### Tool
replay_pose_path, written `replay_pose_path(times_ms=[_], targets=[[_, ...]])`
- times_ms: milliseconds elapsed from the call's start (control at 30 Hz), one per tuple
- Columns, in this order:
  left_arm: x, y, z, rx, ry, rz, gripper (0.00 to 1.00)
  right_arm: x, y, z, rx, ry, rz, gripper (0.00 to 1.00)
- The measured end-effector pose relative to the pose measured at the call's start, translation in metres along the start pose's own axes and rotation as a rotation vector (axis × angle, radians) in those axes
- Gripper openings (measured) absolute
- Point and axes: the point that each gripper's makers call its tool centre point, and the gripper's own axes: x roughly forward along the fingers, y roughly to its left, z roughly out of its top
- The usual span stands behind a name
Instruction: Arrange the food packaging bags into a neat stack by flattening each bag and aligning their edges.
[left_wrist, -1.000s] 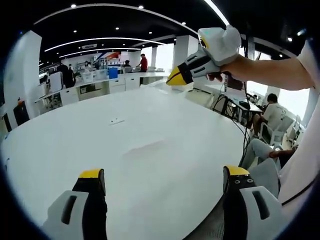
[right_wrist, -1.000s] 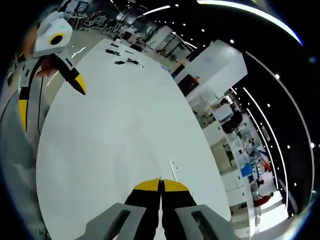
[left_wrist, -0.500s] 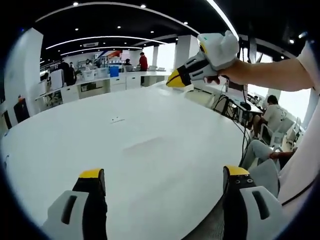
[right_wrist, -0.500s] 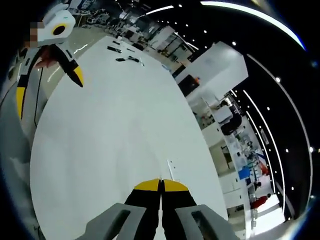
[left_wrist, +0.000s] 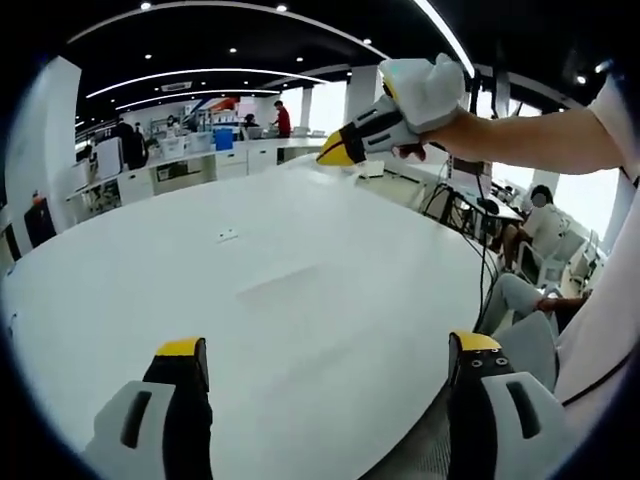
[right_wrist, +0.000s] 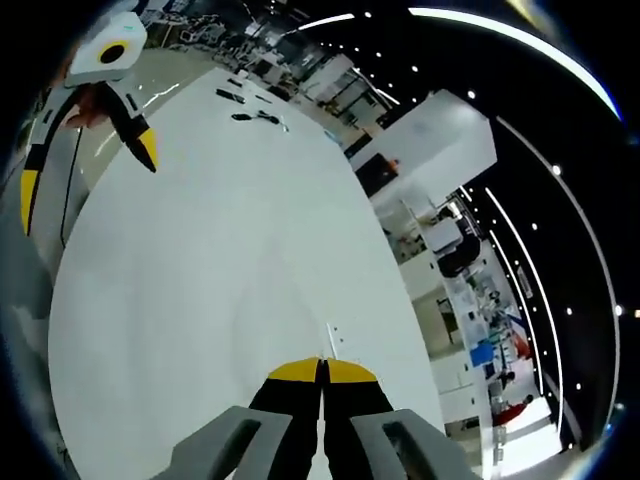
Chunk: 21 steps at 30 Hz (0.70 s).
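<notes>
Left jaws spread wide, right jaws pinched together, nothing held.

Left gripper (left_wrist: 325, 352) sits low with its two yellow-tipped jaws far apart and nothing between them. Right gripper (right_wrist: 322, 371) has its jaws pressed tip to tip. In the left gripper view it's held up high at the end of the person's bare forearm (left_wrist: 540, 138), nose angled down-left. The left gripper's spread tips show in the right gripper view too.

- Big white table (left_wrist: 330, 300), one small pale tag (left_wrist: 228, 236) lying flat on it.
- Dark bits (right_wrist: 250, 110) scattered at far end.
- Seated person (left_wrist: 545, 225) off beside table.
- White counters (left_wrist: 190, 170) behind.
</notes>
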Motion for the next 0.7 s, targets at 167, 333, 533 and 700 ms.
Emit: replay_pose_path(times_ms=[167,333,533,700], targets=[[0.000,0.000,0.001,-0.007,-0.002,0.004,0.99,0.003,0.000,-0.001,-0.004,0.002,0.000,0.00],[0.000,0.002,-0.001,-0.016,0.002,0.011,0.98,0.008,0.000,-0.001,-0.011,0.000,-0.004,0.00],[0.000,0.002,-0.002,-0.019,0.004,0.013,0.98,0.018,0.002,-0.005,-0.027,0.000,-0.008,0.00],[0.000,0.002,-0.003,-0.019,0.010,0.015,0.99,0.022,0.006,-0.008,-0.025,0.005,-0.007,0.00]])
